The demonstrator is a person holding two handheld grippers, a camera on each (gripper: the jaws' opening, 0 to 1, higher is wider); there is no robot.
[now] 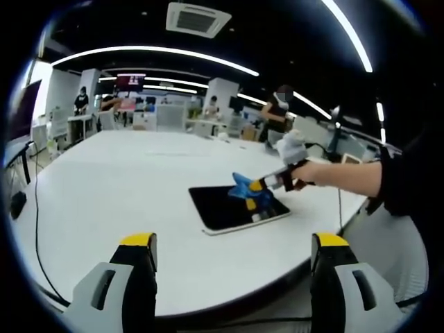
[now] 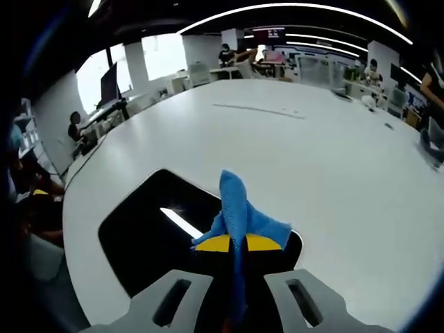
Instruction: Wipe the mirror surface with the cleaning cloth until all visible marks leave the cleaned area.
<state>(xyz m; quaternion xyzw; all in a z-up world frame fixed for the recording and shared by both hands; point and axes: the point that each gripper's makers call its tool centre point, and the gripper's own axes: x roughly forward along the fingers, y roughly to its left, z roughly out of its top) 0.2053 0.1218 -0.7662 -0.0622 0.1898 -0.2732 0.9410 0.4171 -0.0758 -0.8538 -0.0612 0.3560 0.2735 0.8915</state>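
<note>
A dark rectangular mirror with a pale rim lies flat on the big white table. In the left gripper view my right gripper reaches in from the right, shut on a blue cleaning cloth pressed onto the mirror's right part. My left gripper hangs open over the table's near edge, well short of the mirror, nothing between its yellow-tipped fingers. In the right gripper view the cloth stands up from the shut right gripper over the mirror, which reflects a ceiling light strip.
A person's hand and dark sleeve hold the right gripper. A black cable trails along the table's left side. Several people and desks stand behind the table. Small items lie at the table's far right.
</note>
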